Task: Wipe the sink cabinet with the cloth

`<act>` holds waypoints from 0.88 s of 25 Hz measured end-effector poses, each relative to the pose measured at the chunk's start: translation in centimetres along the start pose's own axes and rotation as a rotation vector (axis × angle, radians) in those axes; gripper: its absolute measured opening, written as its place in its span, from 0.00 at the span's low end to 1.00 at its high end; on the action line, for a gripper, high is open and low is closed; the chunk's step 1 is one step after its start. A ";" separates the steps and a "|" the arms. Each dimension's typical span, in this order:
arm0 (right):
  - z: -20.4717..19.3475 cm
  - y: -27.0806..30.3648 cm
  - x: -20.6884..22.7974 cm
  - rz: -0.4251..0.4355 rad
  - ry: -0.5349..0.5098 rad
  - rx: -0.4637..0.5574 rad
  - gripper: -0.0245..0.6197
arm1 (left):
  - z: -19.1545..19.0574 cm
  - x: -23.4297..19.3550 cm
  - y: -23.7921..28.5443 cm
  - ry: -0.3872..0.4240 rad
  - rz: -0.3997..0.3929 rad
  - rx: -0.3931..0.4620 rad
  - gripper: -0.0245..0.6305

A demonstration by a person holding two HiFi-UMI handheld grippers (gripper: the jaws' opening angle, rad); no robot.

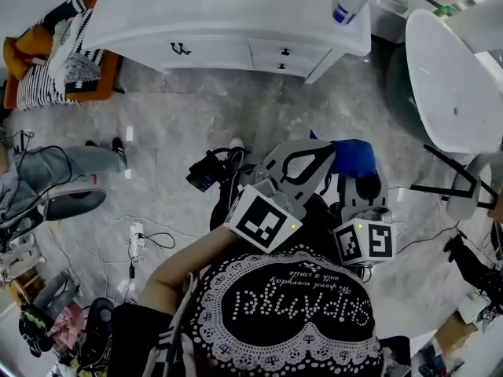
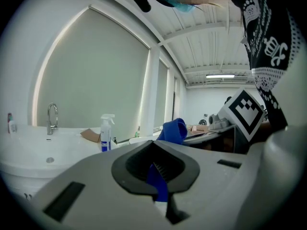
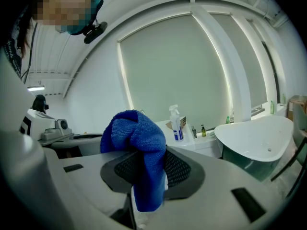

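The white sink cabinet (image 1: pixel 228 22) with its drawers stands at the top of the head view, well ahead of both grippers. The blue cloth (image 1: pixel 354 157) is bunched at chest height above the floor. My right gripper (image 1: pixel 358 181) is shut on the blue cloth (image 3: pixel 139 143), which bulges over the jaws and hangs down in front of them. My left gripper (image 1: pixel 324 157) sits just left of it, jaws together, with a thin strip of the blue cloth (image 2: pixel 159 183) pinched between them. More cloth (image 2: pixel 175 128) shows beyond its tips.
A spray bottle (image 1: pixel 348 2) stands on the cabinet's right end, and a faucet (image 2: pixel 52 116) rises over the basin. A white tub (image 1: pixel 448 77) is at the right. An orange seat with striped fabric (image 1: pixel 47 61) and floor cables (image 1: pixel 141 242) lie to the left.
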State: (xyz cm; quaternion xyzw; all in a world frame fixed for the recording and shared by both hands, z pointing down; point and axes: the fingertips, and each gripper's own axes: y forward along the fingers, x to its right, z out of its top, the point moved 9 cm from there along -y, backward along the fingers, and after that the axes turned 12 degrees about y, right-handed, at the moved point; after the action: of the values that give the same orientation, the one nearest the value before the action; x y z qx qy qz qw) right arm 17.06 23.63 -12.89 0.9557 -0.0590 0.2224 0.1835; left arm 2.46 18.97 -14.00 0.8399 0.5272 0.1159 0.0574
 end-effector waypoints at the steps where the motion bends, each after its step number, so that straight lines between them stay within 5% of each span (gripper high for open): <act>1: 0.0 0.0 0.0 0.001 0.000 0.001 0.21 | 0.0 0.0 0.0 0.001 -0.001 -0.001 0.04; 22: -1.0 -1.0 0.0 -0.002 0.020 -0.016 0.21 | -0.4 1.2 -0.5 -0.013 -0.013 -0.007 0.04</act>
State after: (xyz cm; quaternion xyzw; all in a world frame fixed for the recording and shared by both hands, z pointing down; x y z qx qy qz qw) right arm 16.90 24.96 -12.40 0.9520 -0.0578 0.2311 0.1921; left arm 2.46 20.24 -13.52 0.8371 0.5317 0.1117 0.0644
